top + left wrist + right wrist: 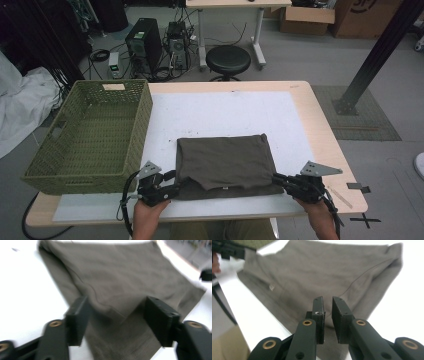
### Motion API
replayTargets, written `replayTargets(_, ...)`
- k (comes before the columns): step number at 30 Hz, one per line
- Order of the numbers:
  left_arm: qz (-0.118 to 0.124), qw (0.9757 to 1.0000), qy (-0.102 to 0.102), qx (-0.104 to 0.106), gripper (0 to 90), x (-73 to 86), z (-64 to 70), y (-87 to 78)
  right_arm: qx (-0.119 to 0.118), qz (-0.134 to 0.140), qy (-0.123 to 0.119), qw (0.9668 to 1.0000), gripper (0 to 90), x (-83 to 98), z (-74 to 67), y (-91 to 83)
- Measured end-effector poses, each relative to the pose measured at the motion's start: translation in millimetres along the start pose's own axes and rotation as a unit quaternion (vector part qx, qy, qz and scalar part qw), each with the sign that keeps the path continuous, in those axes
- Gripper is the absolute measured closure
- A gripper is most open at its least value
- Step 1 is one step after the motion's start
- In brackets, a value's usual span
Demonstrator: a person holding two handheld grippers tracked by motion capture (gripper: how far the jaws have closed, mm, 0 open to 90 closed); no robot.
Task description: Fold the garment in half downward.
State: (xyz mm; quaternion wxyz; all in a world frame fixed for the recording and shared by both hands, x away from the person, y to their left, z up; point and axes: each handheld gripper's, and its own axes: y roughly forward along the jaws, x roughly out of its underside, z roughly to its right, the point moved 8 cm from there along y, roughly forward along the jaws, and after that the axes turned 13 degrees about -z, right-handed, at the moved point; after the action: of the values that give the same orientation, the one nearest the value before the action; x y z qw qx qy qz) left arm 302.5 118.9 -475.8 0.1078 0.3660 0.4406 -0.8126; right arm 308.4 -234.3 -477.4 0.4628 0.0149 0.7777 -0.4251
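A fold looks under way: the cloth point(225, 162), dull brown and already doubled, lies at the mat's point(220, 112) six o'clock edge; left gripper point(169, 181) gapes over its seven o'clock corner, gripping nothing; right gripper point(278, 179), jaws nearly shut, pinches the five o'clock corner; next, left must bite cloth.

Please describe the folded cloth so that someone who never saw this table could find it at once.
On the white mat covering the wooden table, look at the near edge, right of the green woven basket. The folded cloth lies flat between the left gripper and right gripper. It is the only dark brown-grey fabric there.
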Motion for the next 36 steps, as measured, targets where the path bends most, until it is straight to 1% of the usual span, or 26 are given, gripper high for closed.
replayTargets(1,0.006,1.0000,-0.003,-0.007,33.4,-1.7,-2.0,-1.4,0.006,0.002,-0.001,1.0000,79.0,-3.0,0.5,-1.2)
replayTargets(2,0.008,0.9998,-0.010,-0.016,31.0,-3.2,-4.5,-1.4,0.015,-0.001,-0.002,0.9999,78.1,-6.4,1.3,0.2)
replayTargets(4,0.007,0.9994,-0.015,-0.031,30.6,-6.1,-8.3,1.7,0.024,-0.014,-0.005,0.9996,77.1,-12.4,0.4,9.3)
replayTargets(6,0.008,0.9988,-0.014,-0.045,30.4,-8.3,-10.5,5.8,0.039,-0.046,-0.014,0.9981,76.8,-10.8,-0.2,24.9)
replayTargets(7,0.009,0.9984,-0.016,-0.053,29.8,-9.4,-11.5,7.8,0.048,-0.065,-0.017,0.9966,76.1,-6.6,0.8,31.5)
replayTargets(8,0.009,0.9981,-0.017,-0.058,28.4,-10.4,-12.1,9.3,0.061,-0.086,-0.019,0.9942,76.3,-0.8,2.3,36.3)
replayTargets(9,0.009,0.9976,-0.019,-0.066,26.0,-11.8,-12.7,11.1,0.065,-0.079,-0.024,0.9945,76.2,-0.5,1.9,35.4)
replayTargets(11,0.011,0.9966,-0.017,-0.080,23.2,-14.6,-13.6,13.3,0.069,-0.083,-0.021,0.9939,75.6,1.8,1.9,30.3)
replayTargets(12,0.010,0.9955,-0.015,-0.093,21.3,-17.2,-14.8,14.8,0.068,-0.080,-0.018,0.9943,74.4,2.4,2.6,28.1)
replayTargets(14,0.010,0.9942,-0.019,-0.106,17.0,-22.4,-16.6,16.3,0.064,-0.054,0.003,0.9964,71.9,1.9,10.3,19.1)
replayTargets(15,0.012,0.9937,-0.019,-0.110,16.8,-25.2,-17.2,16.4,0.068,-0.041,0.013,0.9968,70.1,0.4,15.4,14.2)
replayTargets(17,0.014,0.9925,-0.017,-0.120,16.4,-31.0,-18.1,16.2,0.080,-0.014,0.031,0.9962,63.4,-4.8,26.2,5.1)
replayTargets(19,0.016,0.9913,-0.019,-0.129,16.4,-36.9,-19.5,16.1,0.097,0.007,0.044,0.9943,56.3,-11.4,36.6,-1.6)
replayTargets(21,0.017,0.9910,-0.019,-0.131,16.4,-40.7,-19.8,15.8,0.114,0.026,0.058,0.9914,47.1,-18.5,46.8,-6.7)
replayTargets(23,0.018,0.9901,-0.018,-0.138,16.4,-44.0,-20.5,15.5,0.132,0.043,0.077,0.9873,38.8,-25.1,57.7,-11.4)
replayTargets(25,0.017,0.9895,-0.018,-0.142,16.4,-46.2,-20.9,16.0,0.150,0.056,0.091,0.9830,31.9,-30.4,66.8,-15.6)
replayTargets(26,0.016,0.9893,-0.019,-0.144,16.4,-46.9,-21.0,15.9,0.163,0.060,0.098,0.9800,25.4,-32.6,70.7,-17.7)
replayTargets(27,0.017,0.9892,-0.021,-0.144,16.4,-47.6,-20.5,15.9,0.175,0.062,0.102,0.9773,22.4,-34.4,73.6,-19.7)
replayTargets(28,0.017,0.9891,-0.022,-0.145,16.4,-48.0,-20.1,15.7,0.177,0.063,0.103,0.9767,22.4,-36.1,74.9,-21.3)
replayTargets(31,0.017,0.9882,-0.020,-0.151,16.4,-49.0,-19.0,15.2,0.189,0.066,0.094,0.9754,20.9,-40.1,76.6,-24.8)
replayTargets(32,0.016,0.9880,-0.019,-0.153,16.4,-49.3,-19.0,15.1,0.191,0.066,0.096,0.9746,20.0,-40.5,77.2,-25.6)
replayTargets(36,0.018,0.9870,-0.018,-0.159,16.4,-51.1,-20.4,13.6,0.193,0.065,0.099,0.9741,19.1,-38.9,78.3,-25.3)
